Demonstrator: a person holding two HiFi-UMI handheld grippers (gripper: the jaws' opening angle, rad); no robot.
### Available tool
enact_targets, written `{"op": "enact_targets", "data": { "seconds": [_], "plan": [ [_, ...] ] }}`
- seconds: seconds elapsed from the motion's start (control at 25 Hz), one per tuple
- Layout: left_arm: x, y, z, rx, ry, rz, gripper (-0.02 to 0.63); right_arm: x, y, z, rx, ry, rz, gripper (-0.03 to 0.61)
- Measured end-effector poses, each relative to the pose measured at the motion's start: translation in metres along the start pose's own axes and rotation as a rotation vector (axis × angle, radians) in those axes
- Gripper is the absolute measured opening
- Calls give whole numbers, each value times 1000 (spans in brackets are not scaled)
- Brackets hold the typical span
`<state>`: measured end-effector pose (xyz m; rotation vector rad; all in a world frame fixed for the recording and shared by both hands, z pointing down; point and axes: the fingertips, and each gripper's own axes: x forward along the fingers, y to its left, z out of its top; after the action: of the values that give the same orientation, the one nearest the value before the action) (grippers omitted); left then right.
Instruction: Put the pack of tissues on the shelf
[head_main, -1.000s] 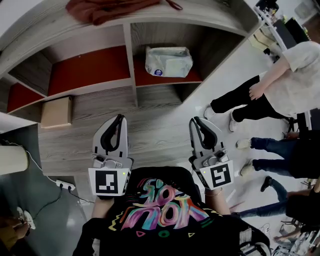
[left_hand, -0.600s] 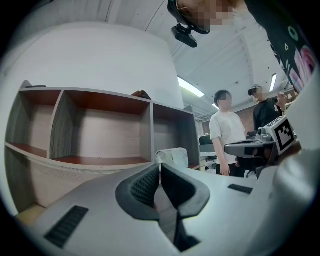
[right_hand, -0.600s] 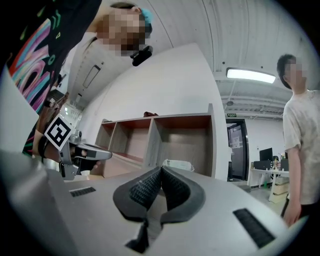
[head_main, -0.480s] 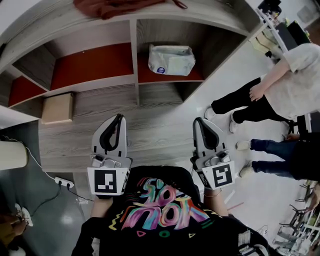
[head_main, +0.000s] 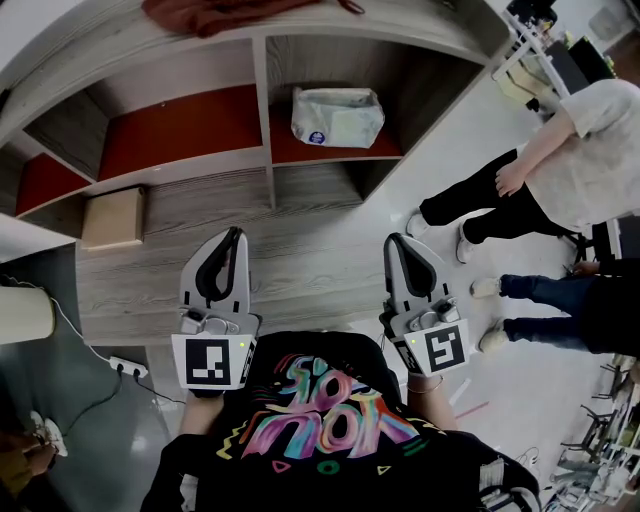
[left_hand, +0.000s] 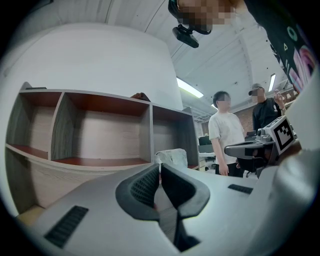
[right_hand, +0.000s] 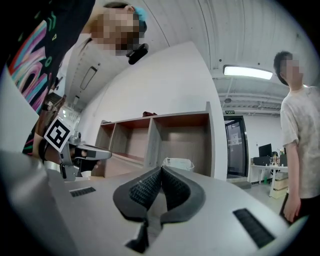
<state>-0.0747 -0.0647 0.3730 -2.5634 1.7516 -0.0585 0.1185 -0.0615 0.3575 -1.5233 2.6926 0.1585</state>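
Note:
The pale green-white pack of tissues (head_main: 337, 117) lies in the right-hand compartment of the wooden shelf (head_main: 262, 160), on its red-brown board. The pack also shows small past the jaws in the left gripper view (left_hand: 172, 158) and the right gripper view (right_hand: 178, 164). My left gripper (head_main: 235, 234) and right gripper (head_main: 391, 241) hang side by side over the wood-grain floor, well short of the shelf. Both are shut with nothing between their jaws. Each gripper's tips meet in its own view, left gripper (left_hand: 160, 167), right gripper (right_hand: 162, 169).
A dark red cloth (head_main: 215, 12) lies on top of the shelf. A cardboard box (head_main: 112, 217) sits on the floor at the left, with a power strip (head_main: 130, 369) and cable nearer me. People (head_main: 560, 170) stand at the right on the pale floor.
The right gripper's jaws have closed from slightly open to shut. Both grippers have stayed near the same spot; the view has shifted slightly.

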Motion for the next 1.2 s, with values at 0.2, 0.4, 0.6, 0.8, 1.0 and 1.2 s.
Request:
{"op": "enact_targets", "data": {
  "seconds": [0.2,0.4,0.6,0.8,1.0,1.2],
  "plan": [
    [-3,-1,0,1,1,-2,32,-2,3,0,-3,1,7,17],
    [-5,0,-2,-1,3,-3,32,-3,5,0,3,-2,9,17],
    [-9,1,-3,-3,3,3,32,-5,6,1,2,-3,2,17],
    [-9,3,-2,-6,-1,6,32,-5,6,2,5,-5,-5,15],
    [-10,5,-4,-8,1,8,32,-3,8,1,6,-7,-1,17],
    [-9,5,-6,-8,3,4,32,0,9,-1,15,-5,5,17]
  ]
}}
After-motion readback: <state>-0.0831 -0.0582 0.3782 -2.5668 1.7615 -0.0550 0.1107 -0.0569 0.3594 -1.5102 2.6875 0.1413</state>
